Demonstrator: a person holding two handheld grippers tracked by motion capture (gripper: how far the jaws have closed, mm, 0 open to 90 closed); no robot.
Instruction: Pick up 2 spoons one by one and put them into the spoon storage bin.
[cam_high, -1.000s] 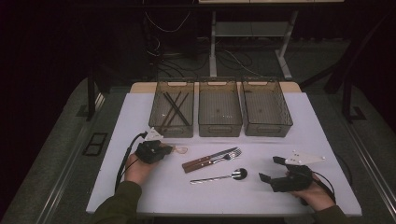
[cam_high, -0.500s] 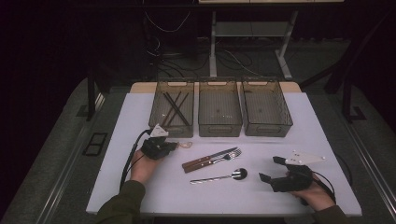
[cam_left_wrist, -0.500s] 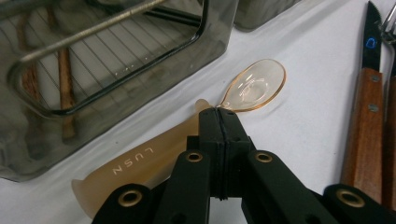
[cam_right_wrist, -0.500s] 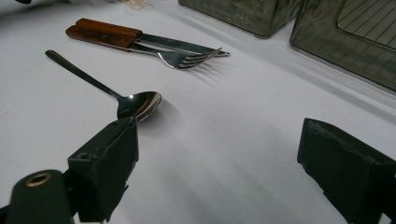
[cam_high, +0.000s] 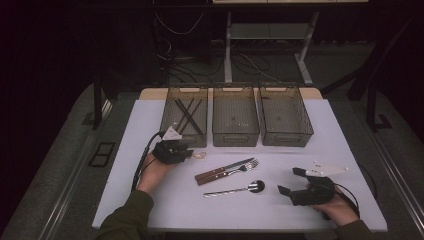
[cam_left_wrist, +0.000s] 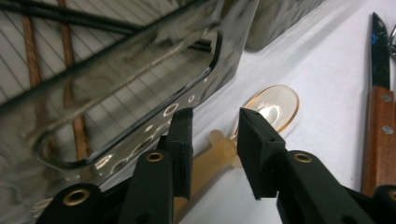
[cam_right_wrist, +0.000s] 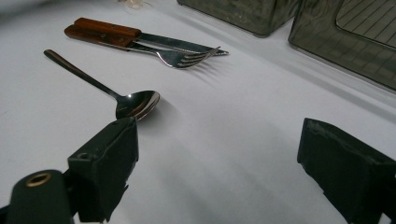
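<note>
Left claw (cam_high: 189, 154) (cam_left_wrist: 212, 140) at the left-centre of the tabletop (cam_high: 345, 145), just in front of the left bin (cam_high: 185, 116); its jaws stand slightly apart, astride the handle of a translucent amber spoon (cam_left_wrist: 261, 116) (cam_high: 199, 155), not yet closed on it. The spoon's bowl lies just beyond the jaw tips, beside the bin's front wall. Dark sticks (cam_high: 187, 114) lie in that bin. Right claw (cam_high: 292, 181) (cam_right_wrist: 219, 163) near the front right corner, jaws wide open and empty. Between the claws, toward the front edge: knife (cam_high: 222, 170) (cam_right_wrist: 140, 39) and fork (cam_high: 232, 171) (cam_right_wrist: 182, 57) side by side, metal spoon (cam_high: 235, 189) (cam_right_wrist: 107, 88) nearer the front.
</note>
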